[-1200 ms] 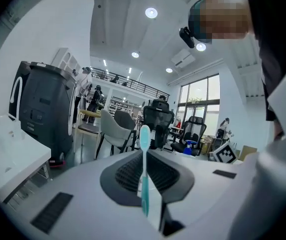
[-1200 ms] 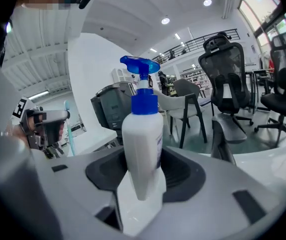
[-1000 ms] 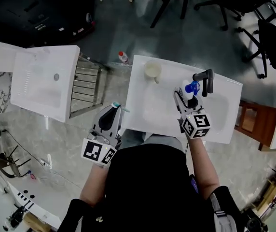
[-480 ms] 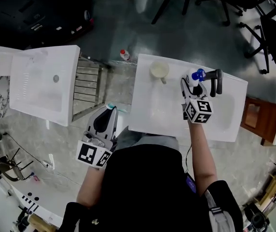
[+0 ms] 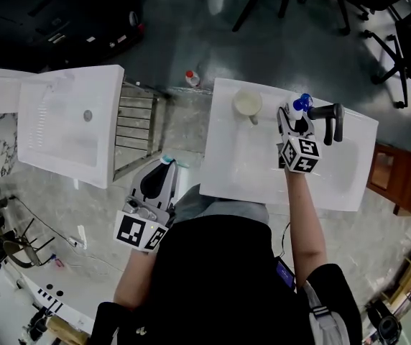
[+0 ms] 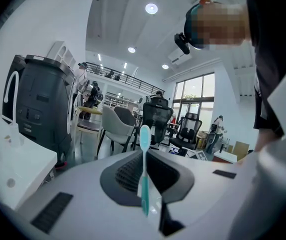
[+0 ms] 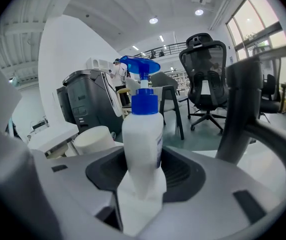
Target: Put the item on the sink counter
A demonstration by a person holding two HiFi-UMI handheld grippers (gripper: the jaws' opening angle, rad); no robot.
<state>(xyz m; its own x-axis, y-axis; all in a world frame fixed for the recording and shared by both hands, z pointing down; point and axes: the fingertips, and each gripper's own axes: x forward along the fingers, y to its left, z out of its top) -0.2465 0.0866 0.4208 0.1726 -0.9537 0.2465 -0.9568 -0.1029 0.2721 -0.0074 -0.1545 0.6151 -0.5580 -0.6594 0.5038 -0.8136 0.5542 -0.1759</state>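
In the head view my right gripper [image 5: 292, 119] is shut on a white spray bottle [image 5: 299, 108] with a blue trigger top, held upright over the back of the white sink counter [image 5: 227, 171]. The bottle stands between a cream cup [image 5: 247, 104] and the black faucet [image 5: 332, 118]. The right gripper view shows the bottle [image 7: 142, 134] clamped between the jaws of the right gripper [image 7: 142, 186], with the cup [image 7: 95, 140] left and the faucet [image 7: 240, 109] right. My left gripper [image 5: 159, 179] is off the counter's left edge, shut on a teal toothbrush [image 6: 144, 169] standing upright.
A second white sink [image 5: 69, 121] stands at the left, with a slatted metal rack [image 5: 137, 124] between the two. A small bottle [image 5: 192, 78] lies on the floor behind the counter. Office chairs [image 5: 399, 42] crowd the far right and a brown box [image 5: 382, 180] sits right of the counter.
My right gripper has carried the spray bottle farther over the counter toward its back edge, close to the faucet, and lower. The left gripper with the toothbrush has drifted slightly away from the counter's left edge.
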